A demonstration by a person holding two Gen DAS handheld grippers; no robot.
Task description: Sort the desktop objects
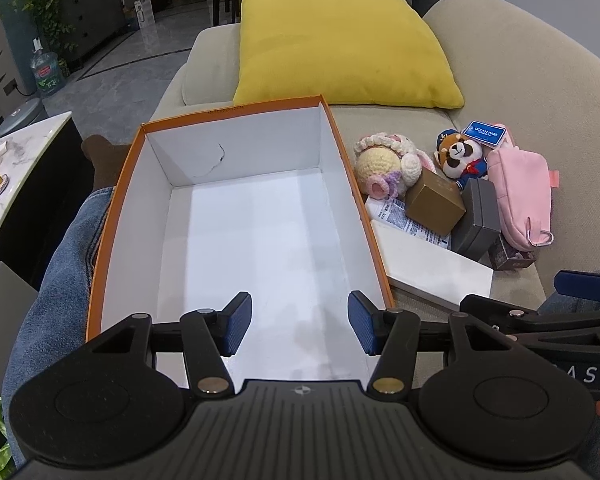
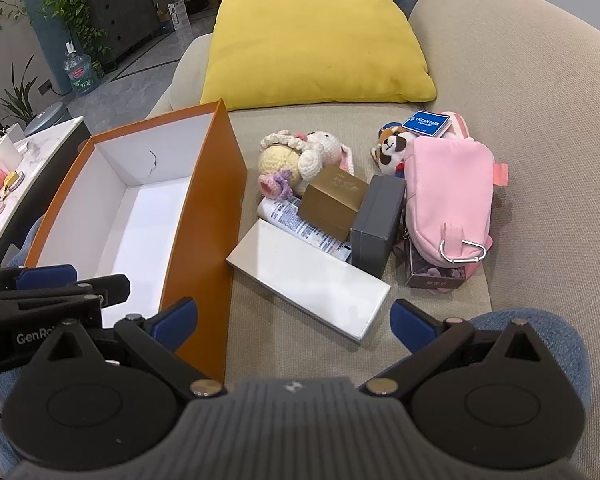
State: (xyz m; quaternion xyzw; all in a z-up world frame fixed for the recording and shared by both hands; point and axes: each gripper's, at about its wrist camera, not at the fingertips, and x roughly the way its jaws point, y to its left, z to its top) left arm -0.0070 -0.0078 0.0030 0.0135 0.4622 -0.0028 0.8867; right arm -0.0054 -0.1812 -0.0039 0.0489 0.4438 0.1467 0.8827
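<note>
- Beige sofa seat [image 2: 520, 184] carries everything, with a yellow cushion [image 2: 312, 40] at the far end and a marble side table [image 1: 16, 168] at the left.
- An orange box [image 2: 204, 208], white inside and holding nothing, stands at the left of a pile.
- In the pile, a flat white box [image 2: 312, 280] lies nearest; a gold box [image 2: 332, 200] and a grey box [image 2: 376, 224] lean on it.
- These boxes look stiff, light and smooth, so I judge that a grip across two opposite sides is best.
- Farther away lie a crochet doll [image 2: 296, 160], a panda plush [image 2: 392, 148] and a pink pouch [image 2: 448, 200]; these are soft and light, and can be pinched at the middle.
- The left gripper [image 1: 298, 328] hovers over the orange box, fingers wide, holding nothing.
- The right gripper [image 2: 294, 320] points at the flat white box, also spread wide with nothing between.
</note>
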